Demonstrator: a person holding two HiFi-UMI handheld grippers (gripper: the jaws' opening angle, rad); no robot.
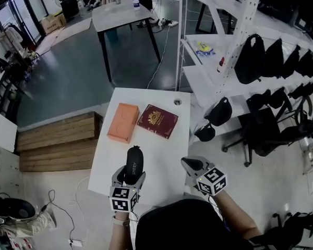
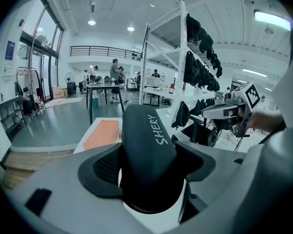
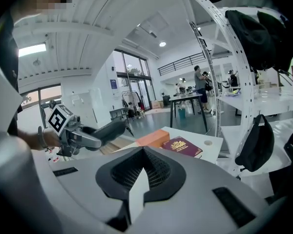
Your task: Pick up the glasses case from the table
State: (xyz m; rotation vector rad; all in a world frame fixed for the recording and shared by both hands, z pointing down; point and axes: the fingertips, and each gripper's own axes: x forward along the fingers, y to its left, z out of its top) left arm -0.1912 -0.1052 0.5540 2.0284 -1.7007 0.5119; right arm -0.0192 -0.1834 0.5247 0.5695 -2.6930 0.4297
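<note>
The black glasses case (image 1: pixel 134 163), printed "SHERY", is clamped between the jaws of my left gripper (image 1: pixel 130 175) above the near end of the white table (image 1: pixel 161 155). In the left gripper view the case (image 2: pixel 147 150) fills the gap between both pads and points forward, clear of the tabletop. The right gripper view shows the case (image 3: pixel 106 130) sticking out of the left gripper in the air. My right gripper (image 1: pixel 191 164) hovers at the table's near right edge. Its jaws (image 3: pixel 142 172) are together with nothing between them.
An orange box (image 1: pixel 123 122) and a dark red booklet (image 1: pixel 157 121) lie side by side on the far half of the table. White shelving (image 1: pixel 219 61) hung with black bags stands to the right. Wooden steps (image 1: pixel 57 145) are on the left, and black office chairs on the right.
</note>
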